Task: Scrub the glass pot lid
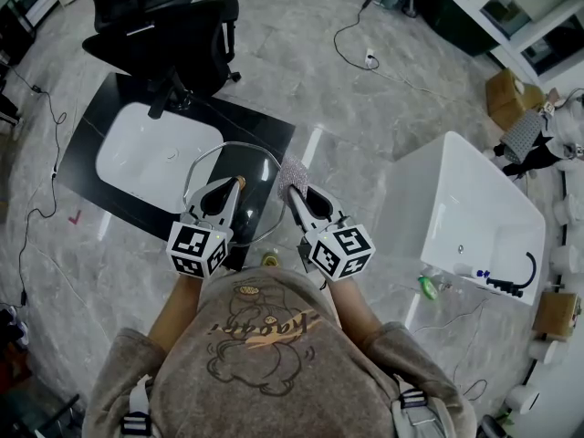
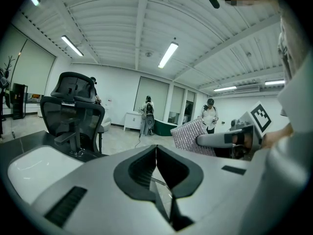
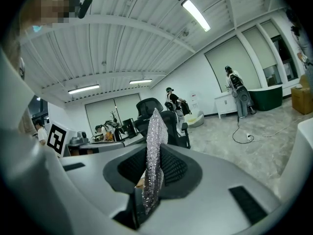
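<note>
The round glass pot lid [image 1: 260, 167] with a wooden knob [image 1: 240, 182] hangs above the black slab in the head view. My left gripper [image 1: 230, 188] is shut on the lid, its tips at the knob. In the left gripper view the jaws [image 2: 156, 165] meet, with only a thin edge showing between them. My right gripper [image 1: 294, 192] is shut on a silver sparkly scrub cloth [image 1: 292, 173], which lies at the lid's right rim. The cloth [image 3: 155, 146] stands upright between the right jaws [image 3: 151, 180]. From the left gripper view, the cloth [image 2: 193, 136] and right gripper [image 2: 230, 140] show at right.
A white basin [image 1: 151, 153] sits in a black slab [image 1: 265, 126] on the marble floor. A black office chair [image 1: 164, 26] stands behind it. A white bathtub [image 1: 465, 213] with a black faucet [image 1: 511, 281] is at right. Cables [image 1: 351, 35] and cardboard boxes [image 1: 506, 94] lie farther off.
</note>
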The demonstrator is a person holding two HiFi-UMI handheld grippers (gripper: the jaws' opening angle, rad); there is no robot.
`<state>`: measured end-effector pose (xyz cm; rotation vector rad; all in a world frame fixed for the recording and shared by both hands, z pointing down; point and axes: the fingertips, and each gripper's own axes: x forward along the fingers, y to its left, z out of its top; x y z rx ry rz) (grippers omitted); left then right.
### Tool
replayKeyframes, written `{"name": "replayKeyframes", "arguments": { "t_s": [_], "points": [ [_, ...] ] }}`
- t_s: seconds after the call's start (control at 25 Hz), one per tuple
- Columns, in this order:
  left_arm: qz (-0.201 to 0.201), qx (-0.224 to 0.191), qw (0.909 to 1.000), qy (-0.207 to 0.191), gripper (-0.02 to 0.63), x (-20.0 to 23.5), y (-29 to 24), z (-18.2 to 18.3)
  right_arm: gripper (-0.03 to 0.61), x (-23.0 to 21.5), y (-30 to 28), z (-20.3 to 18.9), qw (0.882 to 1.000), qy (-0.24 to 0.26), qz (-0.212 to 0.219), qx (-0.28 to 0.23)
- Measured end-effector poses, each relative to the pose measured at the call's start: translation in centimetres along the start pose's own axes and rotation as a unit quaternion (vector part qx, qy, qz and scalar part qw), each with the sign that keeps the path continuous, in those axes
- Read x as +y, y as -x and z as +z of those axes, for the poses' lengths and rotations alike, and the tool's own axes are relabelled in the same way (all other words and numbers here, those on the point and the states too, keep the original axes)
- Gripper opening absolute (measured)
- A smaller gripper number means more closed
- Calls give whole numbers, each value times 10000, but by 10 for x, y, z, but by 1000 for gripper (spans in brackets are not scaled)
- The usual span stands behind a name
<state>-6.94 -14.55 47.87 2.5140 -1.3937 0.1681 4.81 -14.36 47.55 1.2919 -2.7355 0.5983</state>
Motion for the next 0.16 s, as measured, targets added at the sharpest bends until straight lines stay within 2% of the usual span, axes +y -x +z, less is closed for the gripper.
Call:
{"name": "replayKeyframes", "arguments": {
  "t_s": [0.16],
  "points": [
    [-34,61,10000,-15,17,-5,-1,-5,83,1,0,-3,10000,31,41,56]
  ]
}}
